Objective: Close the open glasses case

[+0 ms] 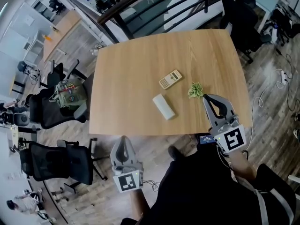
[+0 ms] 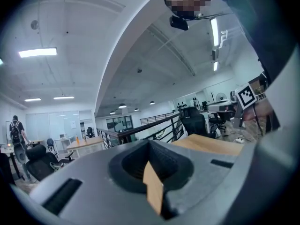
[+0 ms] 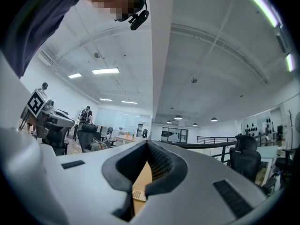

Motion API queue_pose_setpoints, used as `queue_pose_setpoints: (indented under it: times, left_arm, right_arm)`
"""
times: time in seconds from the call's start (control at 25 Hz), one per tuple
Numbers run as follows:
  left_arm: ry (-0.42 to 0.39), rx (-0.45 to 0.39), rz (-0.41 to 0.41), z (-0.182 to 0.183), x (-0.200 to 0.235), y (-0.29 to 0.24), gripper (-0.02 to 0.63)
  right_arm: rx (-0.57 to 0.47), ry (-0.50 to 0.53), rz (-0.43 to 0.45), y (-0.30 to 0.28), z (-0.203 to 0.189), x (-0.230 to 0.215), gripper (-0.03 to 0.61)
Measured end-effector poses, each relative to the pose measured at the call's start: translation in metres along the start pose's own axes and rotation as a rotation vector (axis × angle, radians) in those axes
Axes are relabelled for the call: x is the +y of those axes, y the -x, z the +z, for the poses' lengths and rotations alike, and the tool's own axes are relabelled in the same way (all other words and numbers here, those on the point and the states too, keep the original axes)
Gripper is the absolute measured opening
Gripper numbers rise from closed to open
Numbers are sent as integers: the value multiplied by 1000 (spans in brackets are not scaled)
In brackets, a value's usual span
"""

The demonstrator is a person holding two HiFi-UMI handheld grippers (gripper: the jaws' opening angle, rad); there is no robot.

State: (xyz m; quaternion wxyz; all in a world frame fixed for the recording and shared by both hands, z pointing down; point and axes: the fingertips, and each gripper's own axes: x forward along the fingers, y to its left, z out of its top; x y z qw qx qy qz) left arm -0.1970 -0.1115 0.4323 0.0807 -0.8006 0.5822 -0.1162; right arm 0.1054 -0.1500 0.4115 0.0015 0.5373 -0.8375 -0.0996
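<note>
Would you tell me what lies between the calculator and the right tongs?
A small green plant lies there, just in front of the right tongs, as the head view shows.

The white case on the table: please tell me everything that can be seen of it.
The white case is a small oblong box with rounded corners, plain and smooth, perhaps plastic. It lies flat on the wooden table, turned diagonally, near the edge closest to the person. No raised lid shows, so it looks shut, though its seam is too small to see. Only the table touches it: the calculator lies beyond it and the small green plant to its right, both apart from it.
</note>
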Motion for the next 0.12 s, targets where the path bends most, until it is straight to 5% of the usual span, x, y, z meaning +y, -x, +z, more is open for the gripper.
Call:
queue_pose_setpoints:
  times: [0.12]
  left_arm:
    - [-1, -1, -6, 0, -3, -5, -2]
  right_arm:
    - [-5, 4, -7, 0, 0, -5, 14]
